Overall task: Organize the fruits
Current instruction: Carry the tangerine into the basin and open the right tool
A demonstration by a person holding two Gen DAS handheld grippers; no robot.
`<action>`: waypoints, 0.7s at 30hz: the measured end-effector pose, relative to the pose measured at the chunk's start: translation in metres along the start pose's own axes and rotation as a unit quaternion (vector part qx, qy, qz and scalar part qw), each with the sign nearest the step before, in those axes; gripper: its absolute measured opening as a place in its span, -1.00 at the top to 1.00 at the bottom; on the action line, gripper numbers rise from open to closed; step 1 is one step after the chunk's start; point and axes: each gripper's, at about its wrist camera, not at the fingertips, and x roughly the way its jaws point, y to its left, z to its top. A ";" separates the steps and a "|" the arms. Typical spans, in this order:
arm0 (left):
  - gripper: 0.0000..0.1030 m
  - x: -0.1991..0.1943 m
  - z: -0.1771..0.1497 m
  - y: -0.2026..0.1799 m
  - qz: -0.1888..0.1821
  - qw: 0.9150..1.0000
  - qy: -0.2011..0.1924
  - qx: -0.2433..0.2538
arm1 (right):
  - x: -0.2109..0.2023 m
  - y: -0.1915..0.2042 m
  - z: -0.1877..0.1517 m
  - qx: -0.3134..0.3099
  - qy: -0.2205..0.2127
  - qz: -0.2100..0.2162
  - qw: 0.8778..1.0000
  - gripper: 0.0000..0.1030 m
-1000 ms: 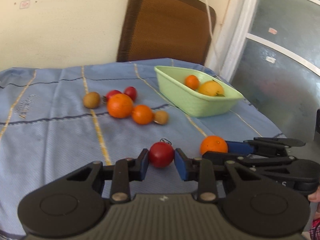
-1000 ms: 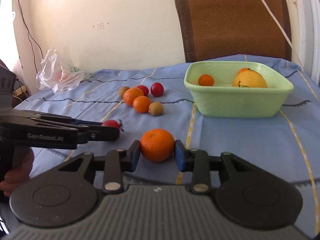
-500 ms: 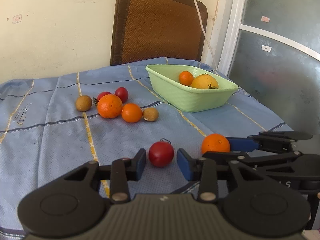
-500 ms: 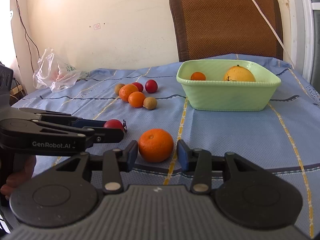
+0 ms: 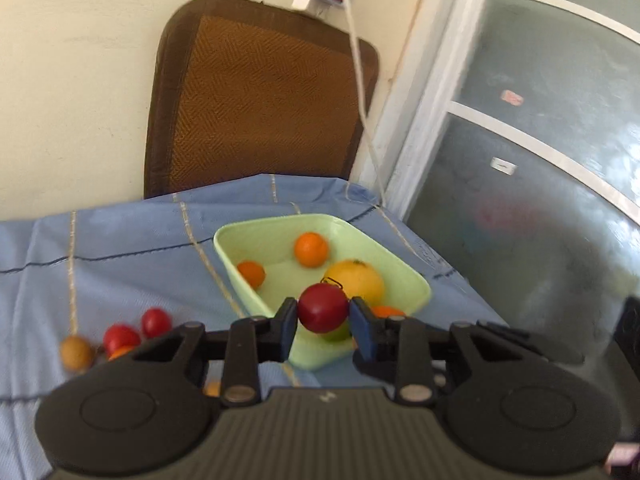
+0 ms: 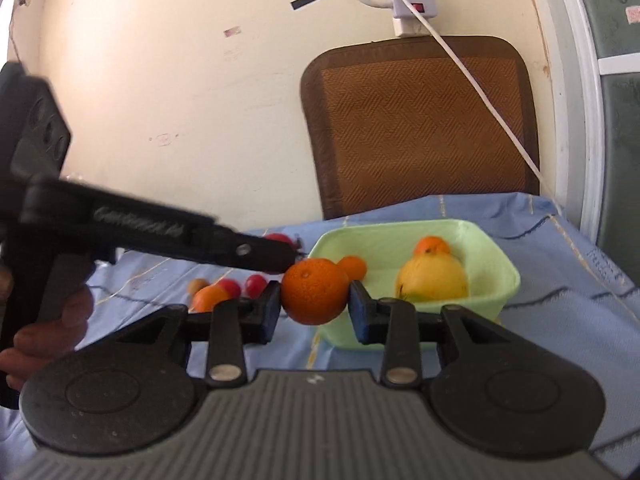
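Observation:
My left gripper [image 5: 324, 314] has its jaws closing on a red tomato [image 5: 323, 305]; the pads press its sides and it hangs above the near corner of the green basin [image 5: 416, 280]. My right gripper [image 6: 315, 301] also has its jaws closing, with the pads pressed on an orange [image 6: 314, 290] lifted just before the basin's [image 6: 496, 258] near left rim. The left gripper [image 6: 290, 255] reaches in from the left with the tomato [image 6: 279, 238]. Inside the basin lie a yellow fruit [image 6: 432, 280] and two small oranges [image 5: 311, 249] [image 5: 251, 274].
Loose fruit stays on the blue cloth to the left: two red tomatoes [image 5: 120, 338] [image 5: 156, 322], a brown fruit [image 5: 76, 354], an orange [image 6: 208, 299]. A brown chair back [image 5: 256, 96] stands behind the table. A white cord [image 6: 480, 92] hangs near the basin. A glass door [image 5: 540, 200] is at the right.
Both grippers have risen off the cloth with their fruit and moved forward to the green basin. Half a second ago their jaws stood looser around the fruit on the table.

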 end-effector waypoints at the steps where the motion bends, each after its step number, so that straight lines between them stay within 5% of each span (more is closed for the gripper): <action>1: 0.44 0.013 0.007 0.003 0.002 1.000 0.009 -0.009 | 0.008 -0.003 0.003 -0.001 0.002 -0.006 1.000 0.25; 10: 0.44 0.061 0.009 0.016 0.011 0.998 0.049 -0.033 | 0.037 -0.021 -0.002 -0.010 0.017 -0.030 0.999 0.20; 16: 0.32 0.058 0.009 0.012 0.006 0.999 0.038 -0.024 | 0.033 -0.018 -0.004 -0.010 0.005 -0.017 1.000 0.14; 21: 0.32 0.016 0.013 0.023 0.011 0.999 -0.011 -0.042 | 0.023 -0.034 -0.001 0.036 -0.029 -0.020 0.999 0.14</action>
